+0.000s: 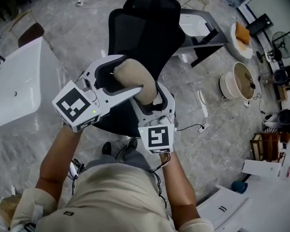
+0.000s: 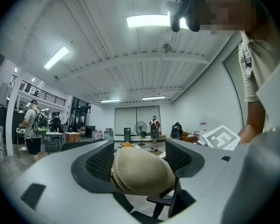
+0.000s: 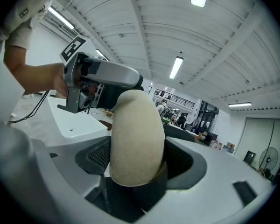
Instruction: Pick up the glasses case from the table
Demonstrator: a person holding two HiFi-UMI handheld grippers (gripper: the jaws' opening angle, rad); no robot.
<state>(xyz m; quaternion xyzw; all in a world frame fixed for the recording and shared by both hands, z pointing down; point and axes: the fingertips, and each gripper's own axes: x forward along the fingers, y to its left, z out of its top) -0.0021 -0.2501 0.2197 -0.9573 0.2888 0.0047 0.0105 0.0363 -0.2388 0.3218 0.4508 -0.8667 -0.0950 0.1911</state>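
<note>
A beige, rounded glasses case (image 1: 135,83) is held in the air over a black office chair (image 1: 147,18). My left gripper (image 1: 120,79) is shut on its left end; in the left gripper view the case (image 2: 141,171) fills the gap between the two grey jaws. Coming from below, my right gripper (image 1: 147,99) is shut on the other end, and in the right gripper view the case (image 3: 136,134) stands upright between its jaws. There the left gripper (image 3: 100,80) shows clamped on the case's far end. The right gripper's marker cube (image 2: 221,138) shows at the right.
A white table (image 1: 14,86) lies at the left and a grey stand (image 1: 200,28) behind the chair. On the marble floor at the right are a round basket (image 1: 239,79) and a power strip with cables (image 1: 203,127). People stand far off in the hall (image 2: 33,125).
</note>
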